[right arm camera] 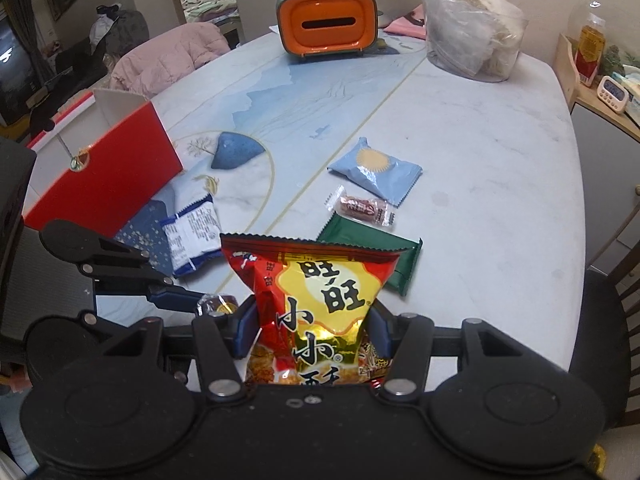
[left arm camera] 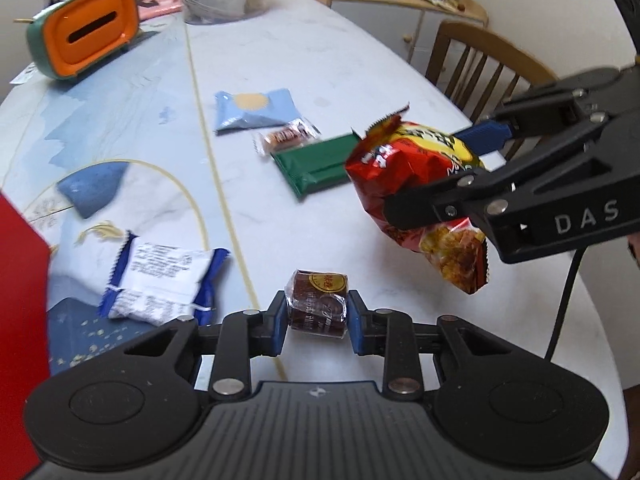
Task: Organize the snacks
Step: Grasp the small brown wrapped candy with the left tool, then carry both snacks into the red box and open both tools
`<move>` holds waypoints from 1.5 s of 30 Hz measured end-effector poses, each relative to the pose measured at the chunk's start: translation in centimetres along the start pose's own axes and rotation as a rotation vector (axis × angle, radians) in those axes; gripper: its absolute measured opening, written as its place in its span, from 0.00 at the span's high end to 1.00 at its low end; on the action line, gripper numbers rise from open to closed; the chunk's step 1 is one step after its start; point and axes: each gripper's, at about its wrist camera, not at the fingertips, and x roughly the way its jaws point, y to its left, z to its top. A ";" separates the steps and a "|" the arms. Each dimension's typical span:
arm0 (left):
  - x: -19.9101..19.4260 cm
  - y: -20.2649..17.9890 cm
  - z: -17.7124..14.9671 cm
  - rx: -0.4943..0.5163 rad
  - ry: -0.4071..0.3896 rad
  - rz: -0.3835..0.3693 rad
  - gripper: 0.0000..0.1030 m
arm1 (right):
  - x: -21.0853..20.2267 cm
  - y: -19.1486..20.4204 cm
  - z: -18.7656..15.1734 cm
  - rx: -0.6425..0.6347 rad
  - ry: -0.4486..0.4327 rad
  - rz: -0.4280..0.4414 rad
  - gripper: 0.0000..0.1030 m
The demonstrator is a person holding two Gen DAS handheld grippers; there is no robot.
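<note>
A small brown wrapped candy (left arm camera: 318, 300) lies on the marble table (left arm camera: 320, 60), and the blue pads of my left gripper (left arm camera: 317, 314) press on its two sides. In the right wrist view the candy (right arm camera: 218, 304) peeks out beside the left gripper's finger (right arm camera: 172, 294). My right gripper (right arm camera: 312, 320) is shut on a red and yellow snack bag (right arm camera: 324, 288) and holds it above the table. The left wrist view shows that bag (left arm camera: 400, 160) lifted at the right, between the right gripper's fingers (left arm camera: 416, 208).
An open red box (right arm camera: 104, 168) stands at the table's left. Loose on the table lie a light blue packet (right arm camera: 376, 170), a small red candy (right arm camera: 362, 208), a green packet (right arm camera: 360, 236) and a white-blue packet (right arm camera: 192, 232). An orange tissue box (right arm camera: 326, 24) and a plastic-filled container (right arm camera: 472, 28) stand at the back.
</note>
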 end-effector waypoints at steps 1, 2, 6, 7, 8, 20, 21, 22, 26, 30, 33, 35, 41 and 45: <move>-0.6 0.2 0.0 -0.004 -0.008 -0.001 0.72 | -0.3 0.3 0.1 0.000 -0.004 -0.004 0.48; -1.2 0.4 -0.1 -0.008 -0.015 0.002 0.72 | -0.6 0.7 0.2 0.001 -0.009 -0.007 0.48; -4.1 1.4 -0.3 -0.031 -0.048 0.001 0.72 | -1.8 2.5 0.7 -0.001 -0.026 -0.012 0.48; -4.8 1.8 -0.4 -0.036 -0.058 0.001 0.72 | -2.0 3.1 0.9 -0.003 -0.027 -0.015 0.48; -5.5 2.1 -0.4 -0.043 -0.064 0.001 0.72 | -2.3 3.6 1.1 -0.005 -0.028 -0.020 0.48; -13.6 8.5 -2.4 -0.145 -0.129 0.052 0.72 | -4.6 11.2 4.0 -0.025 -0.081 -0.016 0.48; -14.2 9.1 -2.6 -0.152 -0.134 0.058 0.71 | -4.7 11.9 4.3 -0.029 -0.087 -0.013 0.48; -14.7 9.7 -2.8 -0.160 -0.140 0.066 0.71 | -4.7 12.7 4.6 -0.033 -0.091 -0.011 0.48; -16.9 12.2 -3.8 -0.187 -0.162 0.091 0.71 | -4.7 15.6 5.8 -0.045 -0.106 0.003 0.48; -18.9 14.6 -4.7 -0.199 -0.186 0.120 0.71 | -4.2 18.3 6.8 -0.064 -0.113 0.017 0.48; -20.0 16.4 -5.2 -0.217 -0.197 0.143 0.71 | -3.8 20.3 7.6 -0.082 -0.118 0.025 0.48; -20.8 17.7 -5.6 -0.226 -0.204 0.156 0.71 | -3.4 21.7 8.2 -0.094 -0.121 0.032 0.48; -22.4 21.3 -6.7 -0.250 -0.215 0.198 0.71 | -2.0 25.3 9.8 -0.122 -0.124 0.041 0.48; -22.9 23.8 -7.3 -0.266 -0.213 0.232 0.71 | -0.9 27.1 10.7 -0.135 -0.121 0.037 0.48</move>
